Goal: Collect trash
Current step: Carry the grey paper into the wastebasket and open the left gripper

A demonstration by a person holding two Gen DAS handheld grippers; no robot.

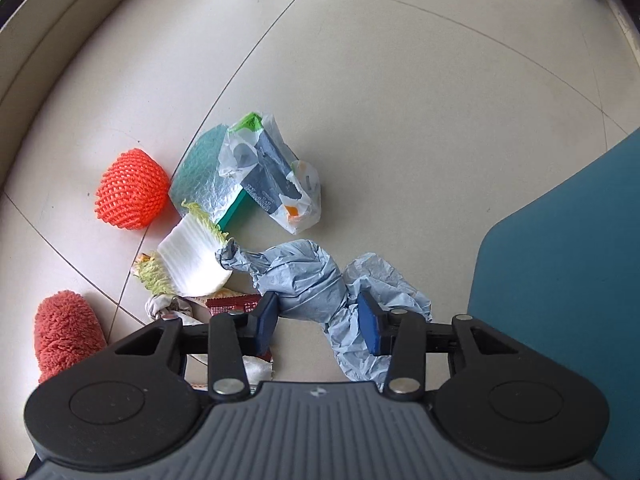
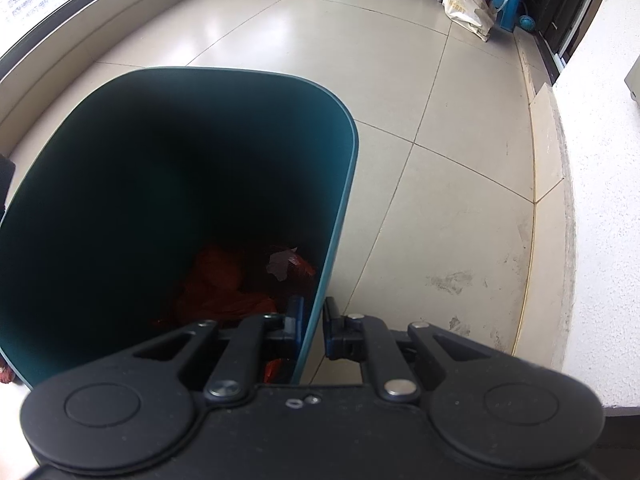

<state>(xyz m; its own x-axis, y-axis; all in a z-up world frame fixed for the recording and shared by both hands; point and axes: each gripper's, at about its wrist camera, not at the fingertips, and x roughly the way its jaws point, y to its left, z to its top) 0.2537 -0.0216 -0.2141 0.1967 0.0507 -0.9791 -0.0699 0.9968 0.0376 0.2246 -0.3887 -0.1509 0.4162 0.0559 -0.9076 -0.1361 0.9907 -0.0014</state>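
On the tiled floor (image 1: 400,100), a cluster of trash is seen in the left wrist view: an orange foam net (image 1: 132,192), a teal foil pouch (image 1: 200,176), a plastic bag (image 1: 280,172) holding a printed carton, a cabbage piece (image 1: 192,260), a red wrapper (image 1: 232,304), an orange fuzzy item (image 1: 64,332) and a crumpled blue sheet (image 1: 312,284). The left gripper (image 1: 318,320) is held open, its fingers set to either side of the blue sheet; whether the pads touch it cannot be told. The teal bin (image 1: 568,260) stands just to the right of the pile.

In the right wrist view, the right gripper (image 2: 311,330) straddles the bin (image 2: 120,160) wall near the rim, one finger inside and one outside, with a gap visible at the outer pad. Dark red crumpled trash (image 2: 224,288) and a pale scrap (image 2: 280,266) lie at the bin bottom.
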